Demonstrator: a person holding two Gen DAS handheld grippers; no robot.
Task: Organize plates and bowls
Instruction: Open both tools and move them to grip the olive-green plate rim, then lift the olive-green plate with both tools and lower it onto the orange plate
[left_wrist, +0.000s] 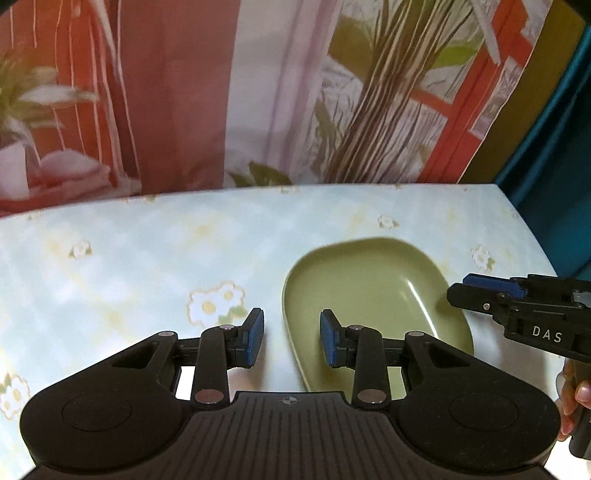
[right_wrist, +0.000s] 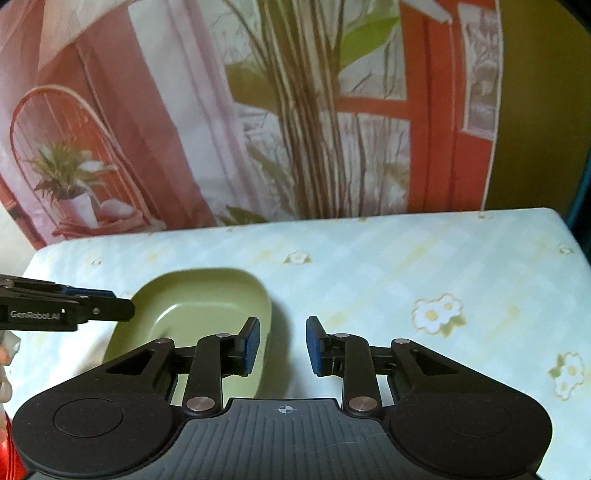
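Two handheld grippers over a green oval dish on a floral tablecloth. L gripper: jaws narrowly apart, nothing btwn pads, straddling the dish's left rim (contact unclear). R gripper: jaws narrowly apart, empty, at the dish's right rim. Printed backdrop behind table.

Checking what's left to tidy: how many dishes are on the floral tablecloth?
1. A green oval dish lies on the floral tablecloth, between the two grippers. Anything below the cameras' view could be hidden.
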